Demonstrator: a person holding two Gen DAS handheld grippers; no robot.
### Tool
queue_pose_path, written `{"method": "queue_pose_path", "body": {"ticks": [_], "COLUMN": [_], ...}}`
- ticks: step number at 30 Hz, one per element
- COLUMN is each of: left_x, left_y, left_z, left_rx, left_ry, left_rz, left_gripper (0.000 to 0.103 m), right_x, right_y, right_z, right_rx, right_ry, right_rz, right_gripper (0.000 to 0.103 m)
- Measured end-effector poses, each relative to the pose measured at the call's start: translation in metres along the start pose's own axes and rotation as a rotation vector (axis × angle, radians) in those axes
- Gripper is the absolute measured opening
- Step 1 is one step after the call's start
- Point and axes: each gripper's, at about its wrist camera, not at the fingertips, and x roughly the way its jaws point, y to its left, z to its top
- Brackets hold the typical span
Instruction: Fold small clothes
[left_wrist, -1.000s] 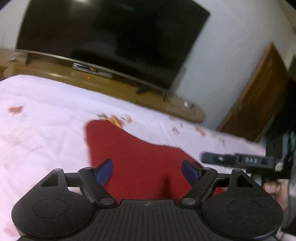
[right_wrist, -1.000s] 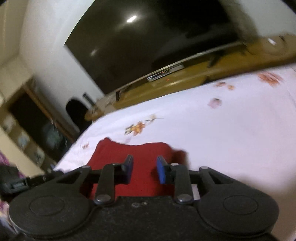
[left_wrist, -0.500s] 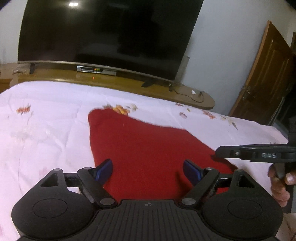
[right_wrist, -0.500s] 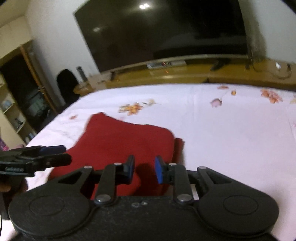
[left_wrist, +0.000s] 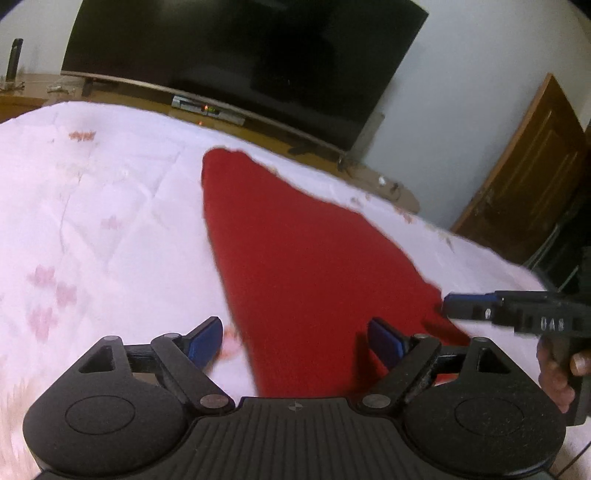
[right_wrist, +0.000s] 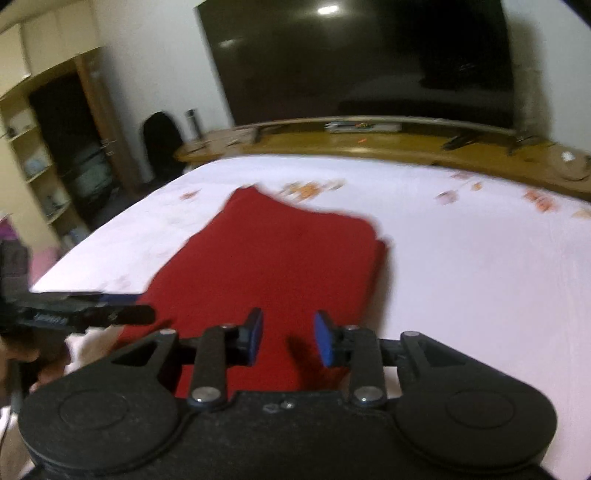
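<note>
Cloth (left_wrist: 314, 273) lies flat on the bed (left_wrist: 92, 221) ahead of both empty claws, the left claw (left_wrist: 295, 341) having just spread wide and the right claw (right_wrist: 288, 341) just parted a little, so next each must likely nip a near edge for folding.

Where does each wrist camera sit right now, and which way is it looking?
Left wrist: rides behind the open left gripper, looking down across the red garment on the bed sheet toward the TV; the right gripper and a hand show at right.
Right wrist: rides behind the right gripper, jaws narrowly apart and empty, same heading; the left gripper shows at left.
Shared: garment, sheet, TV, both grippers.
</note>
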Motion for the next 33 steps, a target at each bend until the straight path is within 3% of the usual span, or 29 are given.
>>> {"method": "queue_pose_path", "body": {"ticks": [2,4,5,7,12,14,15,16,17,20,22,23,26,33], "left_x": [0.004,0.003,0.001,-0.002,-0.008,-0.023,-0.033,-0.046,-0.057,-0.089,-0.107,-0.117,-0.146,-0.212], "left_y": [-0.002,-0.004,-0.005,-0.009,-0.02,-0.034,-0.043,-0.055,-0.065,-0.098,-0.118,-0.128,-0.159,-0.217], "left_z": [-0.01,-0.021,-0.023,-0.024,-0.027,-0.025,-0.027,-0.029,-0.032,-0.045,-0.057,-0.063,-0.08,-0.112], "left_rx": [0.02,0.077,0.093,0.104,0.081,0.068,0.071,0.071,0.069,0.077,0.068,0.062,0.069,0.158], "left_ry": [0.035,0.024,0.022,0.023,0.012,-0.001,-0.016,-0.034,-0.055,-0.1,-0.095,-0.095,-0.089,-0.156], "left_rz": [0.05,0.088,0.106,0.139,0.225,0.257,0.264,0.277,0.291,0.301,0.322,0.326,0.319,0.343], "left_gripper": [0.086,0.086,0.086,0.086,0.092,0.092,0.094,0.103,0.103,0.103,0.103,0.103,0.103,0.103], "right_x": [0.009,0.025,0.025,0.024,0.019,0.006,-0.006,-0.024,-0.041,-0.086,-0.114,-0.124,-0.155,-0.214], "right_y": [0.013,0.015,0.009,-0.007,-0.009,-0.01,-0.009,-0.005,-0.001,0.013,0.023,0.026,0.043,0.083], "right_z": [-0.017,-0.034,-0.04,-0.036,-0.036,-0.031,-0.032,-0.034,-0.037,-0.049,-0.061,-0.066,-0.087,-0.116], "right_rx": [-0.066,-0.143,-0.129,-0.015,0.029,0.109,0.127,0.123,0.112,0.128,0.139,0.138,0.107,0.022], "right_ry": [0.058,0.113,0.092,0.08,0.082,0.074,0.047,0.01,-0.025,-0.075,-0.096,-0.114,-0.111,-0.143], "right_rz": [0.01,-0.072,-0.067,-0.048,-0.041,-0.036,-0.039,-0.065,-0.09,-0.099,-0.101,-0.11,-0.126,-0.207], "right_gripper": [0.03,0.024,0.024,0.012,0.014,0.03,0.051,0.07,0.075,0.082,0.095,0.097,0.099,0.102]}}
